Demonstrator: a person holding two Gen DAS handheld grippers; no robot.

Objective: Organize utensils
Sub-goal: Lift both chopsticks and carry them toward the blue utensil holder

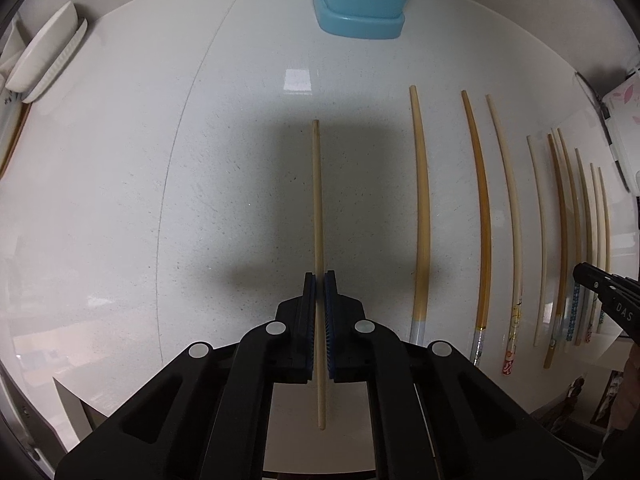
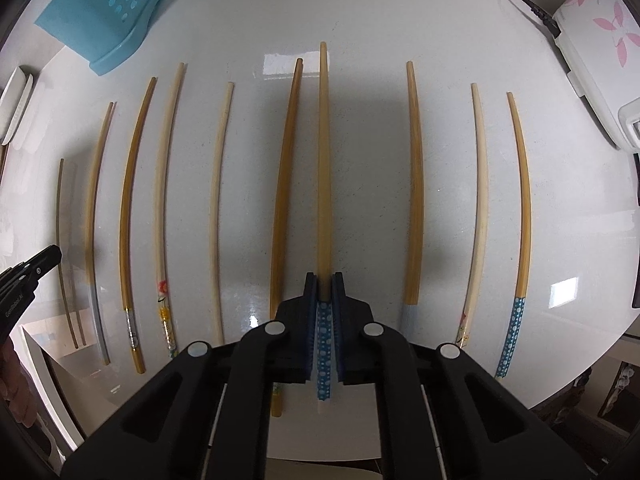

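In the left wrist view, the left gripper [image 1: 319, 280] points down at the white speckled table [image 1: 120, 200], its jaws clamped on a plain pale wooden chopstick [image 1: 317, 200] that runs straight ahead from between the blue pads. Ahead of the gripper, at the far edge, stands a light blue perforated plastic utensil holder [image 1: 360, 8]. To the gripper's right, a row of loose wooden chopsticks [image 1: 422, 208] lies side by side on the table, and beyond them the tip of the right gripper [image 1: 592, 276] shows at the frame's edge. Far to the left sits a white oval dish [image 1: 44, 56].

In the right wrist view, the right gripper [image 2: 323, 278] is clamped on a tan bamboo chopstick with a blue white-dotted handle [image 2: 323, 160], which extends straight ahead. Just left of it lies a darker brown chopstick [image 2: 286, 184]; more chopsticks lie on both sides. The light blue holder [image 2: 108, 12] is ahead and far left. A white appliance with pink flower print [image 2: 600, 40] sits ahead and far right.
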